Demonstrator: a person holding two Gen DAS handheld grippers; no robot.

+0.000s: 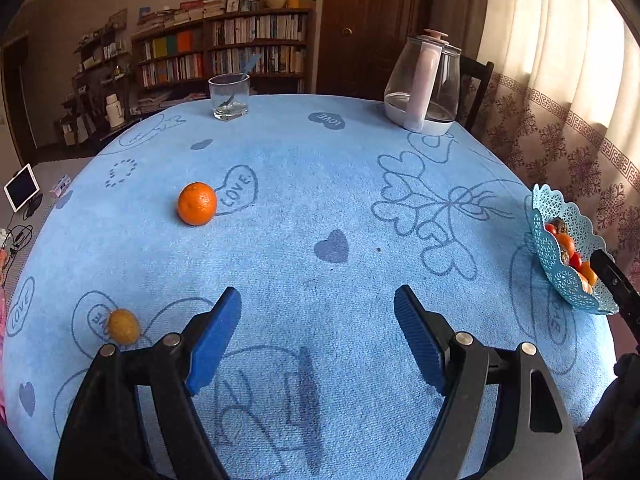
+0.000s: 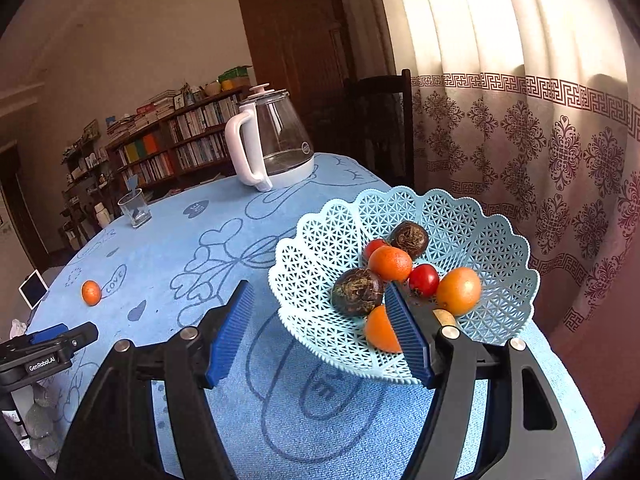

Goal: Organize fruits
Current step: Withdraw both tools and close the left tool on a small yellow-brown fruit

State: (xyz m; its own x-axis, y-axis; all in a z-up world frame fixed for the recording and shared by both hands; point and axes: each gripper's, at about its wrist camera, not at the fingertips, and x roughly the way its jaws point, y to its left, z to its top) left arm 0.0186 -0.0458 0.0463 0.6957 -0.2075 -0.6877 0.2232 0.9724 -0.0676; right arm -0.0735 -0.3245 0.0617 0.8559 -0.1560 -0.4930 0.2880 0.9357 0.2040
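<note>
A blue lattice basket (image 2: 320, 248) holds several fruits: oranges (image 2: 390, 264), red tomatoes (image 2: 424, 280) and dark brown round fruits (image 2: 357, 292). My right gripper (image 2: 318, 292) hovers open at the basket's near rim, its right finger over the fruits, its pads pressing on nothing. One orange (image 1: 197, 204) lies loose on the blue tablecloth, left of centre. A small yellow-brown fruit (image 1: 124, 326) lies nearer, just left of my left gripper (image 1: 318, 300). That gripper is open and empty over bare cloth. The basket (image 1: 540, 216) sits at the table's right edge in the left wrist view.
A glass kettle (image 1: 424, 84) and a drinking glass (image 1: 229, 96) stand at the far side of the table. A dark chair (image 2: 384, 128) and a patterned curtain (image 2: 520, 140) are behind the basket. A tablet (image 1: 22, 192) lies off the table's left edge.
</note>
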